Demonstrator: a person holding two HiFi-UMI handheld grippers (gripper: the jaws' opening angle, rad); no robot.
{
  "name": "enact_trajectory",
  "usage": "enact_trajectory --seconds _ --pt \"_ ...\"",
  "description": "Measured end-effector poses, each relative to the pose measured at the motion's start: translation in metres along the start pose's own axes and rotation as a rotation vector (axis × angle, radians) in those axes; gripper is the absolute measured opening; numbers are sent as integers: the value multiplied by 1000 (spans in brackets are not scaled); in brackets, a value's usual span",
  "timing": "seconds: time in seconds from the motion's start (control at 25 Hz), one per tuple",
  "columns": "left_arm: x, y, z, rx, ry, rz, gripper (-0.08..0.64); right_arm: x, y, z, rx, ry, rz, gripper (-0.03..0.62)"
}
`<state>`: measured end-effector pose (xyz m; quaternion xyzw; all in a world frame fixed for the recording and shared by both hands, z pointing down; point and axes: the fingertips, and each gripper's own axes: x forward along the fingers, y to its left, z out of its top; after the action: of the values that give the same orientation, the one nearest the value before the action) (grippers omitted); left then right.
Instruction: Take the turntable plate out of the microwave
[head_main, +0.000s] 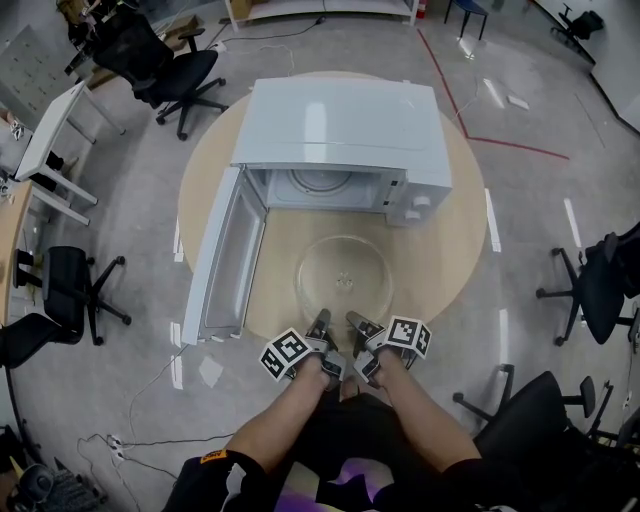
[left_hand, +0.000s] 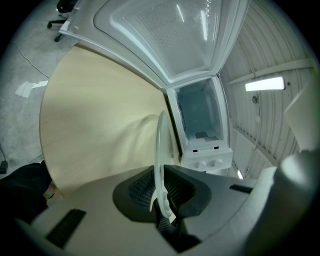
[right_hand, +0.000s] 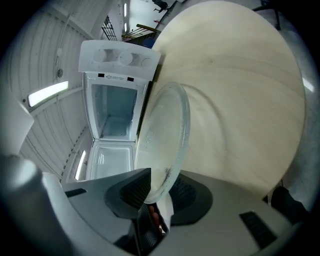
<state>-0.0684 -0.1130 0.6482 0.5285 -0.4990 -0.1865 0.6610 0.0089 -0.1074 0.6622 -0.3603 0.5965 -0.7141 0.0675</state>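
Plate (head_main: 343, 278) rim clamped in L gripper (head_main: 320, 319) + R gripper (head_main: 356, 321), outside microwave (head_main: 340, 130).

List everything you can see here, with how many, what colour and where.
microwave: one, white, on the table, door swung open to the side.
glass turntable plate: one, clear, in front of the microwave, outside it.
table: one, pale wood, round, mid-room.
office chairs: several, black, on the grey floor around the table.
desk: one, white, far left of the head view.
left gripper: one, grey, jaws closed on the plate's near rim.
right gripper: one, grey, jaws closed on the same rim.
arms: two, black short sleeves, behind the grippers.
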Motion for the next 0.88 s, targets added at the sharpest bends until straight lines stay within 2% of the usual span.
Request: enact_trajectory --seconds 0.08,0.16,0.32,0.56,0.72,0.88 --pt "0 0 1 1 -6 7 86 -3 -4 -4 18 4 -11 96" --pt "0 -1 2 -2 -8 7 86 -7 -7 -7 29 11 -13 137" --pt "3 1 1 8 1 16 86 -16 -10 -6 -8 -3 -38 137" --pt "7 13 -3 14 24 38 92 -19 -14 -6 16 -28 -39 135" --pt "10 24 -9 14 86 74 107 -20 -21 -7 23 -29 -63 135" --pt "11 27 -13 73 169 102 117 -21 -24 -8 36 -32 -68 137"
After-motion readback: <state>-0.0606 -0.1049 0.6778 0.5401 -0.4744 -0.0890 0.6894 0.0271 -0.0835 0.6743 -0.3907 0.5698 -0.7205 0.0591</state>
